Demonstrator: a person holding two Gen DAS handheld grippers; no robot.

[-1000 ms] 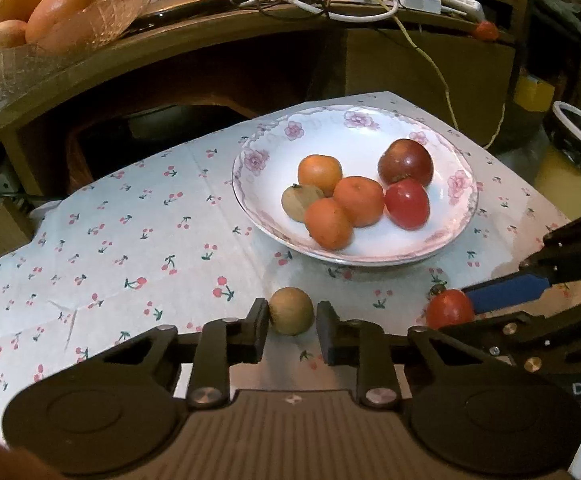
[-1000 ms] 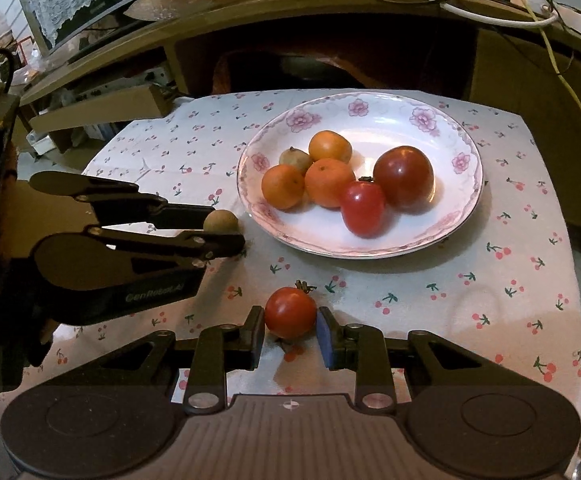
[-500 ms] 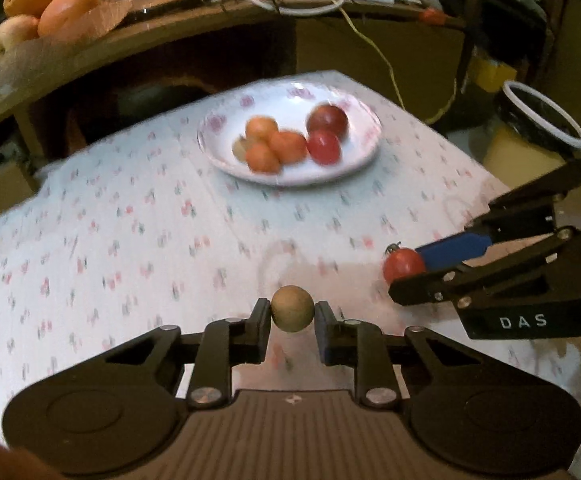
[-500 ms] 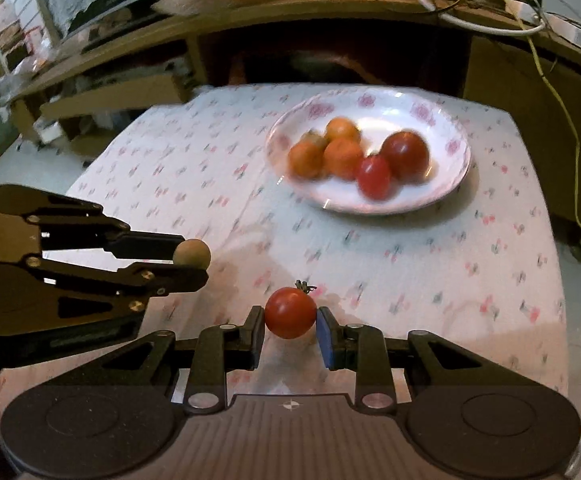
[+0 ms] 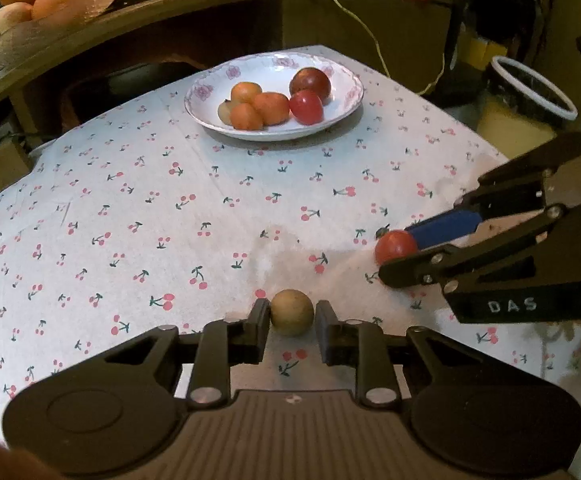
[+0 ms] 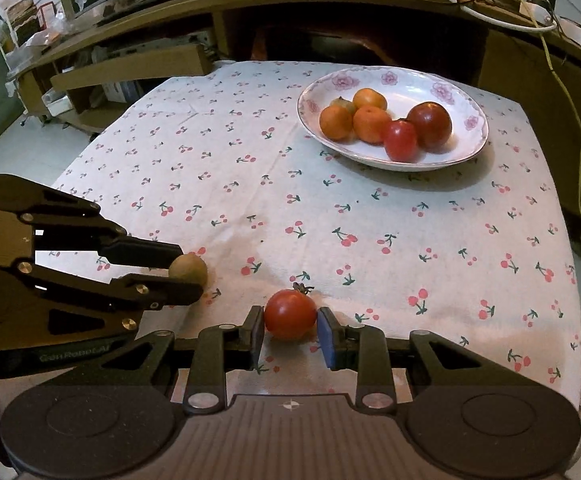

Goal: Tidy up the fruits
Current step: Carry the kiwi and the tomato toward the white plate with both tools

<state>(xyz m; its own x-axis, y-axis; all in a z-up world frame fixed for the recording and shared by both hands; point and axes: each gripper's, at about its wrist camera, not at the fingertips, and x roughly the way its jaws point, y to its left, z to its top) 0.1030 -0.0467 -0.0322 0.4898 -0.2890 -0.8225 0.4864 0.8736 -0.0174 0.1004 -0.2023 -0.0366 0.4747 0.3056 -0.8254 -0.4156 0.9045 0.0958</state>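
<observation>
Left wrist: left hand-held gripper (image 5: pixel 292 316) level, pinching kiwi (image 5: pixel 291 312).

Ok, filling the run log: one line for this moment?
left gripper: shut on brown fruit | right gripper: shut on tomato | plate: six fruits, apart

A: What does the left gripper (image 5: pixel 292 330) look like?

B: Matte black all over. A ribbed grey-brown plate at the base, a round disc moulded on each side, two silver screw heads on the finger links. Its pads are black. From the right wrist view its side (image 6: pixel 74 354) carries faint grey lettering, hard to read.

A: And the right gripper (image 6: pixel 290 330)?

B: Same black body, same discs and silver screws, a small cross mark on the ribbed plate. Its pads (image 6: pixel 325 338) are blue. From the left wrist view its side shows white letters, "DAS".
</observation>
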